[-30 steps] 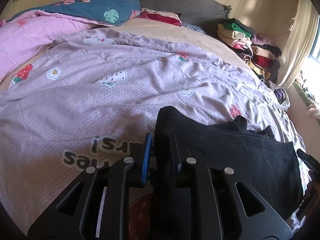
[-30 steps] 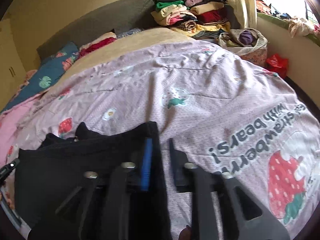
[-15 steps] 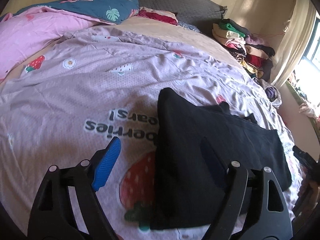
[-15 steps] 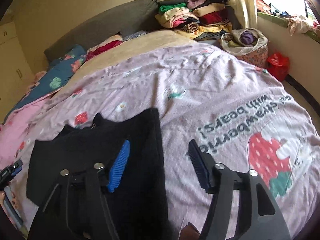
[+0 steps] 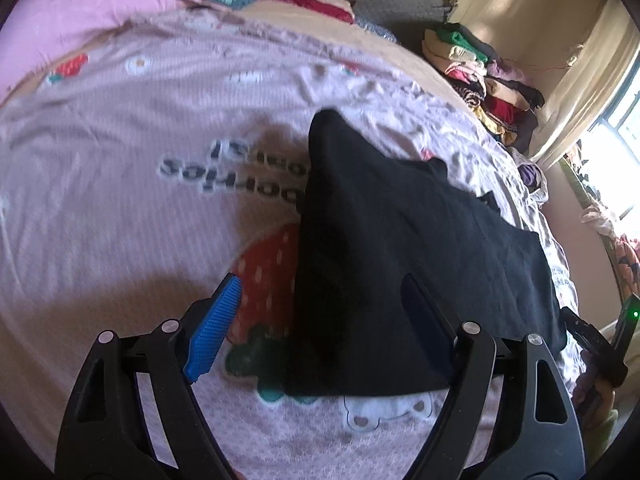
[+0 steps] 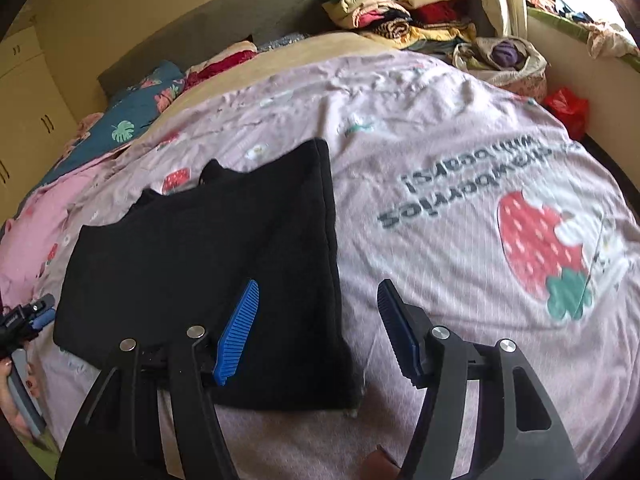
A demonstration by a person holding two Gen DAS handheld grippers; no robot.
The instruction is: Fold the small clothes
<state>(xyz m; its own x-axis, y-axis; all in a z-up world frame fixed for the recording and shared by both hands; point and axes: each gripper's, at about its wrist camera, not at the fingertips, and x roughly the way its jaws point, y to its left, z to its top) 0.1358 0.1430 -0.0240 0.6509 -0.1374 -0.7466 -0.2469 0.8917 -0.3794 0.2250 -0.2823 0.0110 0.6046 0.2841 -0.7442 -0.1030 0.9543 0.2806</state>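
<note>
A black garment point(image 5: 400, 248) lies flat on the lilac strawberry quilt point(image 5: 120, 208), roughly rectangular, with its straight left edge folded. My left gripper point(image 5: 320, 300) is open and empty, lifted above that left edge. In the right wrist view the same garment point(image 6: 208, 256) lies left of centre on the quilt point(image 6: 460, 184). My right gripper point(image 6: 318, 312) is open and empty, raised above the garment's right edge. Each gripper shows at the other view's border: the right gripper point(image 5: 600, 344) and the left gripper point(image 6: 24, 320).
A stack of folded clothes point(image 6: 396, 12) sits at the bed's far right corner, with a bag of laundry point(image 6: 504, 56) beside it. Pillows and a pink blanket point(image 5: 80, 20) lie at the far left. A grey headboard point(image 6: 208, 36) stands behind.
Both grippers have let go of the black garment's side edges, opened wide, and drawn back and up. The garment now rests flat on the quilt.
</note>
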